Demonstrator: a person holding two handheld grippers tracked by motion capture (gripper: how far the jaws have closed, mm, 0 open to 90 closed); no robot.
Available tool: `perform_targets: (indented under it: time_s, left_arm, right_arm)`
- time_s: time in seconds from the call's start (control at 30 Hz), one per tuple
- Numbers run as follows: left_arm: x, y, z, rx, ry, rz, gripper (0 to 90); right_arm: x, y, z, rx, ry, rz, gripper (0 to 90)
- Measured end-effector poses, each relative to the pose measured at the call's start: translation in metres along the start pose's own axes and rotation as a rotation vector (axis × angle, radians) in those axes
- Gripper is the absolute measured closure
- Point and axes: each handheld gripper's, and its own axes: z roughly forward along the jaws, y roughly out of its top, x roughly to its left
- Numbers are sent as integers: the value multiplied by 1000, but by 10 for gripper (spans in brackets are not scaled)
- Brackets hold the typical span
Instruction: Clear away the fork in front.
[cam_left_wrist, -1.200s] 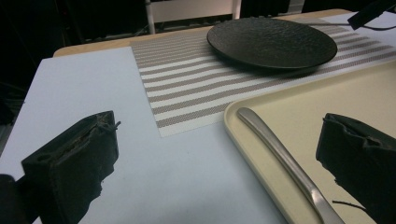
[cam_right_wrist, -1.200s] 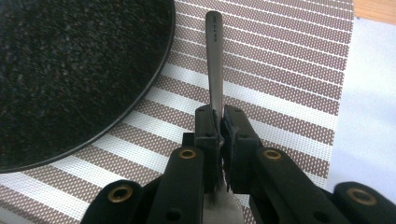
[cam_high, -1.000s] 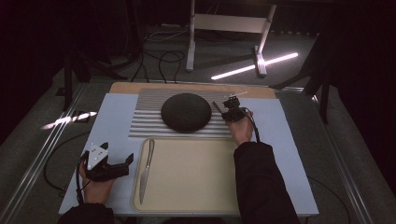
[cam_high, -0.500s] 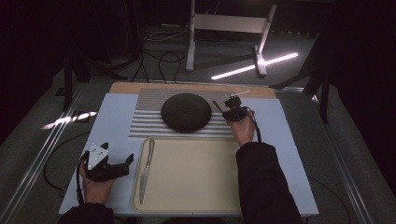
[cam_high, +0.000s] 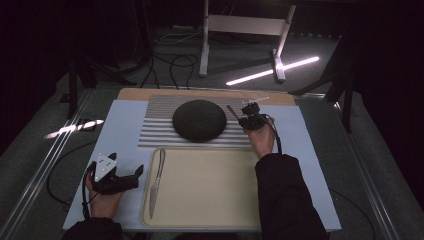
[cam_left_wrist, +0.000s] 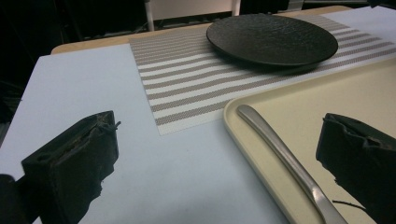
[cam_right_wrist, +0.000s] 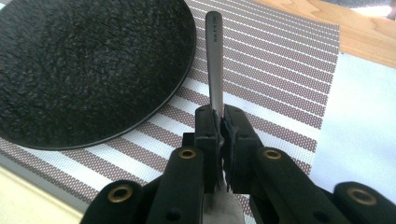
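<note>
Right gripper (cam_right_wrist: 219, 123): jaws clamped on a steel utensil (cam_right_wrist: 214, 56). The plain handle end sticks out forward; the business end is cut off at the bottom of the right gripper view, but tine slots there suggest a fork. In the high view it's a thin dark sliver (cam_high: 233, 112) off the gripper (cam_high: 243, 121), hard to make out.

Left gripper (cam_high: 136, 173): jaws wide apart, nothing between the pads. It sits low over the pale blue sheet (cam_high: 120, 130), jaws pointing at the tray's left edge. Left hand (cam_high: 102, 202) is partly under the gripper body; the forearm is cut off by the frame bottom.

Cream tray (cam_high: 210, 200) is nearest, with a table knife (cam_high: 156, 180) lying along its left side, blade end out of frame in the left gripper view (cam_left_wrist: 285, 161).

Beyond it is a striped placemat (cam_high: 155, 125) with a black textured plate (cam_high: 199, 120) in the middle. The fork is held just right of the plate over the mat; I can't tell if it touches the mat.

Right hand (cam_high: 262, 140) reaches forward past the tray's far right corner, dark sleeve (cam_high: 285, 200), cable looping off the gripper.

A wood table edge (cam_high: 140, 93) shows behind the mat. The room beyond is dark: metal stand legs (cam_high: 205, 45), floor cables, one bright light strip (cam_high: 272, 71).
</note>
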Motion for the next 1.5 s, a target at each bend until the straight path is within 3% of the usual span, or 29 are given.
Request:
perform_targets:
  time_s: [0.57, 1.5]
  left_arm:
    - [1, -2, 1, 4, 0, -8, 0]
    - [0, -2, 3, 22, -5, -19, 0]
  right_arm:
    - [3, -5, -20, -49, 28, -15, 860]
    - [30, -26, -49, -122, 101, -84, 860]
